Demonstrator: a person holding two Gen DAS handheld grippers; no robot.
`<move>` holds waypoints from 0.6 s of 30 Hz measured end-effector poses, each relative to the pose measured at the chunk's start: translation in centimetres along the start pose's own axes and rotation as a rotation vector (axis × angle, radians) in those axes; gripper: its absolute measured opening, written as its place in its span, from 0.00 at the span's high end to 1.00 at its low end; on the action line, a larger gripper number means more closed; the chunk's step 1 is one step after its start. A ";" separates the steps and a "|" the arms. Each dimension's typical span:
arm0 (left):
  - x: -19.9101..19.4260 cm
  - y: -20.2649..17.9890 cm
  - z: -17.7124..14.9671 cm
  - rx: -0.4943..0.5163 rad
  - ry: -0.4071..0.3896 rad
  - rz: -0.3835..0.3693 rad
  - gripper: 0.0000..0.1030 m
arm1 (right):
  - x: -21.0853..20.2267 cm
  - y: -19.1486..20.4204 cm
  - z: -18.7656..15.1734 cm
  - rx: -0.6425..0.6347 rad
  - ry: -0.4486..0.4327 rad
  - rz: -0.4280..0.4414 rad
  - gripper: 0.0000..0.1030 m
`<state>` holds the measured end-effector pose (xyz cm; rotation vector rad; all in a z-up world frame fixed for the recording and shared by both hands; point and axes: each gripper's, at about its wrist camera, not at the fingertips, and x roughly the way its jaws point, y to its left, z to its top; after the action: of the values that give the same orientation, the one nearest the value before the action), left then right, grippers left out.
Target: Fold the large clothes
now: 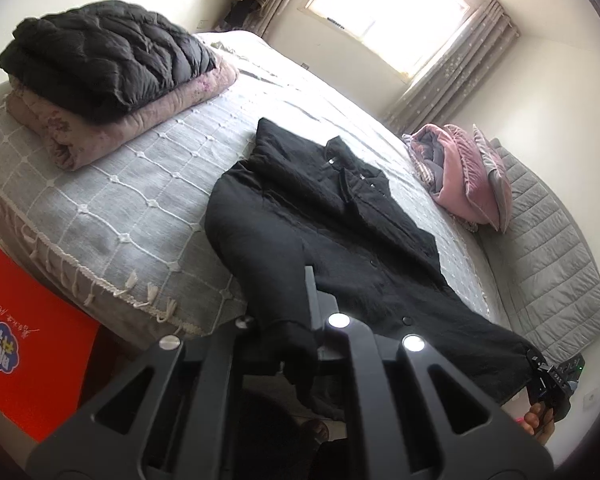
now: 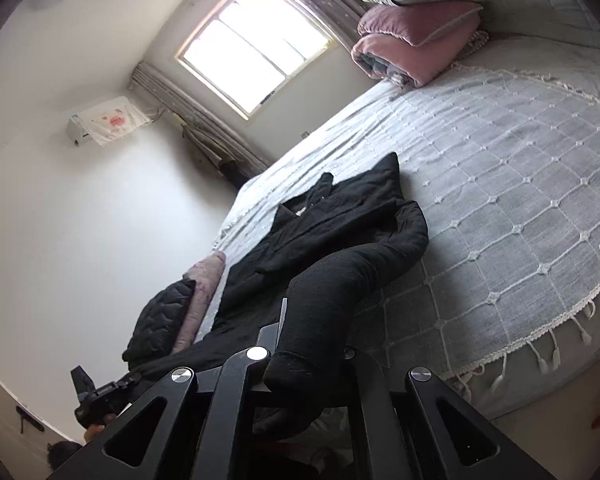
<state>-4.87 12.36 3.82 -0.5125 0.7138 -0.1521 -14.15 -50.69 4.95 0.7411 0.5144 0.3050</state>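
A long black padded coat (image 1: 332,216) lies front-up along the bed, collar toward the window, its hem hanging over the near edge of the mattress. Each sleeve cuff is pinched in a narrow grip: the left hand-held gripper (image 1: 312,344) holds one cuff and the right hand-held gripper (image 2: 284,376) holds the other, jaws nearly closed on the cloth in both views. The sleeves rise off the body of the coat toward the cameras, probably so they can be carried across the chest as a first fold.

The coat rests on a grey bedspread with a white knotted grid and tasselled fringe (image 1: 148,184), which gives it a flat surface to spread on. A folded black quilted jacket (image 1: 100,52) sits on a folded pink floral blanket (image 1: 112,128) to one side, likely finished pieces set apart. Pink velvet cushions (image 2: 416,24) are stacked at the headboard end.

The fingertips themselves are buried in cloth, so the exact bite is hard to judge. The coat's hem is cut off behind the gripper frames, and a red box (image 1: 28,344) beside the bed is only partly in view.
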 end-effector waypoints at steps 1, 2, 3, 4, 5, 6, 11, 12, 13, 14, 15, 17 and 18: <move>-0.8 -0.2 0.0 0.001 -0.008 -0.008 0.92 | -0.5 0.6 -0.1 -0.013 -0.011 0.004 0.96; -1.9 -0.5 0.1 0.007 -0.023 -0.021 0.92 | -1.2 1.2 0.0 -0.029 -0.026 0.017 0.96; -3.4 -0.9 0.3 0.015 -0.047 -0.038 0.92 | -2.3 2.2 0.2 -0.051 -0.050 0.033 0.96; -4.4 -1.2 0.4 0.023 -0.071 -0.047 0.92 | -3.1 3.0 0.4 -0.067 -0.070 0.045 0.96; -6.0 -1.6 0.7 0.034 -0.107 -0.058 0.92 | -4.1 3.8 0.7 -0.092 -0.094 0.063 0.96; -6.9 -1.8 0.9 0.037 -0.125 -0.067 0.92 | -4.7 4.3 1.0 -0.104 -0.110 0.076 0.96; -5.9 -1.1 1.9 0.030 -0.124 -0.056 0.92 | -3.2 3.2 2.3 -0.086 -0.095 0.026 0.96; -4.7 -0.8 1.9 0.019 -0.107 -0.042 0.92 | -2.0 2.3 2.3 -0.066 -0.072 0.017 0.96; -3.1 -0.2 1.9 0.003 -0.077 -0.024 0.92 | -1.0 1.7 2.2 -0.050 -0.053 0.006 0.96; -2.1 0.2 1.9 -0.009 -0.056 -0.016 0.92 | 0.1 1.1 2.1 -0.032 -0.036 -0.001 0.96; -1.2 0.6 1.9 -0.020 -0.039 -0.010 0.92 | 1.0 0.5 2.1 -0.015 -0.021 0.003 0.96; -0.2 1.0 2.3 -0.034 -0.023 -0.005 0.92 | 2.5 -0.5 2.3 0.013 -0.006 0.023 0.96; 0.0 1.1 2.6 -0.034 -0.024 -0.002 0.92 | 3.1 -0.7 2.7 0.018 -0.006 0.027 0.96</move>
<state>-3.19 14.33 4.95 -0.5469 0.6929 -0.1356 -10.07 -51.31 5.10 0.7663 0.5020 0.3231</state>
